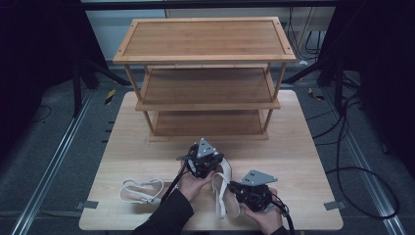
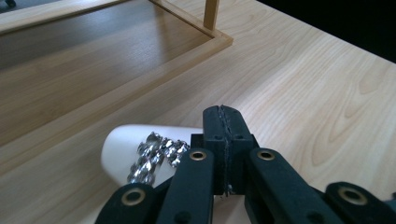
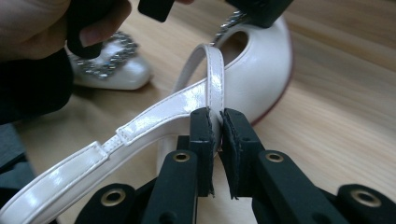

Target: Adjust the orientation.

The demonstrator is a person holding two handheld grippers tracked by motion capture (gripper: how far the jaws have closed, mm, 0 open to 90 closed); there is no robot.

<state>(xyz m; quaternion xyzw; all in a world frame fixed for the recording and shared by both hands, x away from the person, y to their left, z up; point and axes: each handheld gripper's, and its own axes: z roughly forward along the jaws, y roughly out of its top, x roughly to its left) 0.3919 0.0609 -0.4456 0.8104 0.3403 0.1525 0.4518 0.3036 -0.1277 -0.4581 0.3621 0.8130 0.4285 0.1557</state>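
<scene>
behind the left hand-held gripper (image 1: 208,167), half-hidden white sandal (image 1: 224,193)

White sandal (image 2: 140,151) heel hidden behind left tool (image 2: 225,154)

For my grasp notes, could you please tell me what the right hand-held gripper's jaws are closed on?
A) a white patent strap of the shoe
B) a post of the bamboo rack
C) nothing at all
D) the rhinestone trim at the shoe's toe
A: in the right gripper view, the right hand-held gripper pinches the white strap of the shoe between its black jaws, away from the rhinestone trim.
</scene>
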